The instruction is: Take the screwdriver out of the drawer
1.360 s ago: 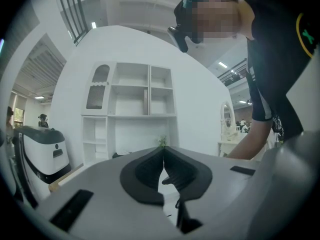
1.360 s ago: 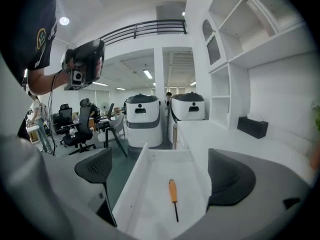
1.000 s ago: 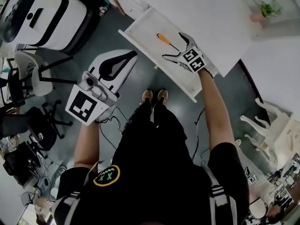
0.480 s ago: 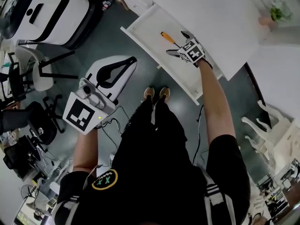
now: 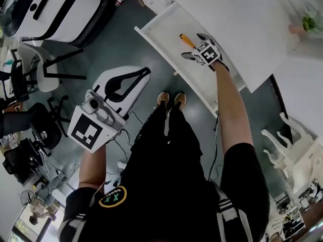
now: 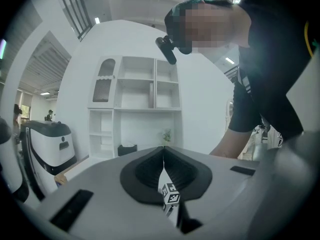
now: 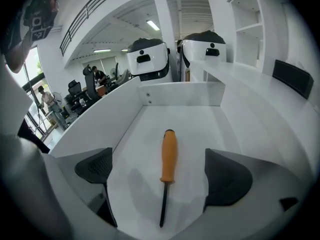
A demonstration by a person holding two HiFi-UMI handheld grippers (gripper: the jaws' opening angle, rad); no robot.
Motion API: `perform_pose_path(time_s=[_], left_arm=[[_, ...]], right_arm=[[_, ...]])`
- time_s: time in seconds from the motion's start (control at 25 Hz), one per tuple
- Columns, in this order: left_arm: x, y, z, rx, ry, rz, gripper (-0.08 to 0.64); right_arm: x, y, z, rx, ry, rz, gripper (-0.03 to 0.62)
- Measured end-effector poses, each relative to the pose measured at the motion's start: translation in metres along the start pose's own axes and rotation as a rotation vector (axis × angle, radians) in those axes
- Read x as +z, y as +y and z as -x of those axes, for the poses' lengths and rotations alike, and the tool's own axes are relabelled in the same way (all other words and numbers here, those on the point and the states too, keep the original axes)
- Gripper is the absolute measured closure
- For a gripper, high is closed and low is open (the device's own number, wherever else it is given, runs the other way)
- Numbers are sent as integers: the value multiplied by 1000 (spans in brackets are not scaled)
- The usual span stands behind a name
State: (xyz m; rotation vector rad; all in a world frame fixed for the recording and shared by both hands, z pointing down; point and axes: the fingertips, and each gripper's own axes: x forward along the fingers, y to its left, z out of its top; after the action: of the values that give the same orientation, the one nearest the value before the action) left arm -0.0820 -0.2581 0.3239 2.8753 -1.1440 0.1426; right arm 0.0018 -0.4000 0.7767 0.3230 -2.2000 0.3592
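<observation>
currently the screwdriver (image 7: 168, 156) lies flat on the floor of the open white drawer (image 7: 180, 95); its orange handle points toward the drawer's far wall and its dark shaft points back toward the right gripper (image 7: 162, 176); in the right gripper view the tool sits on the centre line between the two jaws; the jaws are spread wide, one dark pad on each side of the shaft, and neither pad touches it; in the head view the screwdriver (image 5: 185, 40) shows just beyond the right gripper (image 5: 193, 46), which is held inside the drawer (image 5: 171, 26) outline at the end of an extended arm; the marker cube (image 5: 208, 53) faces up on that gripper; the left gripper (image 5: 144, 72) is held at the person's left side, well apart from the drawer, over the dark floor; in the left gripper view the left gripper (image 6: 163, 156) has its jaws pressed together along a thin seam, with nothing between them; a white shelf unit (image 6: 135, 109) stands beyond it; the person's shoes (image 5: 169, 99) stand near the drawer front; a large white machine (image 5: 50, 9) stands at the upper left of the head view.
</observation>
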Motion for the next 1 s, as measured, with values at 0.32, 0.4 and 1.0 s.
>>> perform_pose_path(time_s=[0.32,0.4,1.0], left_arm=[[-6,5,2,15,9,12,540],[-7,6,2,15,11,13,540],[-20,6,-10,9,17,23,540]], right_arm=[[-11,-5,-21,16,38,-9,12],[-14,-6,-25,19,46,-14,12],[-21,-10,-31,-49,79,79,61]])
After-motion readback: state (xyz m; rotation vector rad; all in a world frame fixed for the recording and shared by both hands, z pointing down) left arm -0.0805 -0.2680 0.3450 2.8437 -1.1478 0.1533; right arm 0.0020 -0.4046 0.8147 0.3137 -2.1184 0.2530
